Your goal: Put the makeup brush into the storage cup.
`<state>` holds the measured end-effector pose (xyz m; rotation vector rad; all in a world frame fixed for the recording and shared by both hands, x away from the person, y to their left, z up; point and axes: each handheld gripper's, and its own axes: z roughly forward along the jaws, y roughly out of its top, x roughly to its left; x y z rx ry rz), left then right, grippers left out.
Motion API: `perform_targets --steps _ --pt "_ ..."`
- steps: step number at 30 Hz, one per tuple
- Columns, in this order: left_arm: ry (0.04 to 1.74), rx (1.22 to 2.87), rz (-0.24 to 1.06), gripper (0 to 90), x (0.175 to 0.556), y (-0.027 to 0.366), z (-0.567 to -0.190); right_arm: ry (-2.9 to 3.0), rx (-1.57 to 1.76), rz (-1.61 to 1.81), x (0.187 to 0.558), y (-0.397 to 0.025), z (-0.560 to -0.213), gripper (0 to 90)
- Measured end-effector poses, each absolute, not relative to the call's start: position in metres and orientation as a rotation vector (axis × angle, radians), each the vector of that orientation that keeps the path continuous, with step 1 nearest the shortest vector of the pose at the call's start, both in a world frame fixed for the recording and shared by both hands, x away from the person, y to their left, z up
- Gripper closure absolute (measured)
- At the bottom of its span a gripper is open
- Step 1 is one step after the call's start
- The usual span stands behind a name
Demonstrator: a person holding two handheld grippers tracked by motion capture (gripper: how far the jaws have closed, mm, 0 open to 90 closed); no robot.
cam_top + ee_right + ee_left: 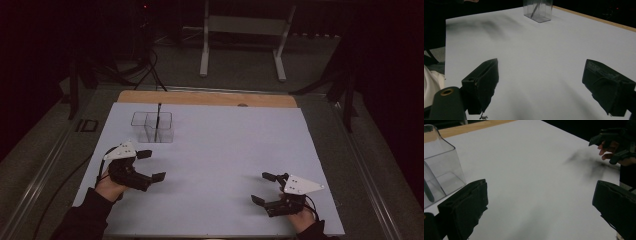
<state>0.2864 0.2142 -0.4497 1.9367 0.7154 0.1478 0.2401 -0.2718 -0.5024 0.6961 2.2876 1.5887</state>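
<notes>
- Grippers rest low over the white sheet (220, 165), one at each near corner, well apart.
- Left gripper (151, 165) has its jaws spread wide with nothing between them; in the left gripper view only bare sheet lies in the gap.
- Right gripper (265, 187) is likewise spread and holds nothing.
- Clear box (152, 127) stands upright on the sheet's far left part, near the left gripper and beyond it, not touching it.
- Dark pen (157, 120) stands nearly upright inside the box, its top rising above the rim.
- Wooden table edge (210, 98) shows past the sheet's far side.
</notes>
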Motion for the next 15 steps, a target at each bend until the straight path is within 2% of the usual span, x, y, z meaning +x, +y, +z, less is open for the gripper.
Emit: perform_targets --steps 15 --pt "0.638 1.994 0.047 1.6 0.263 0.211 -0.477 2.286 0.695 1.586 0.240 -0.271 -0.503 13.7"
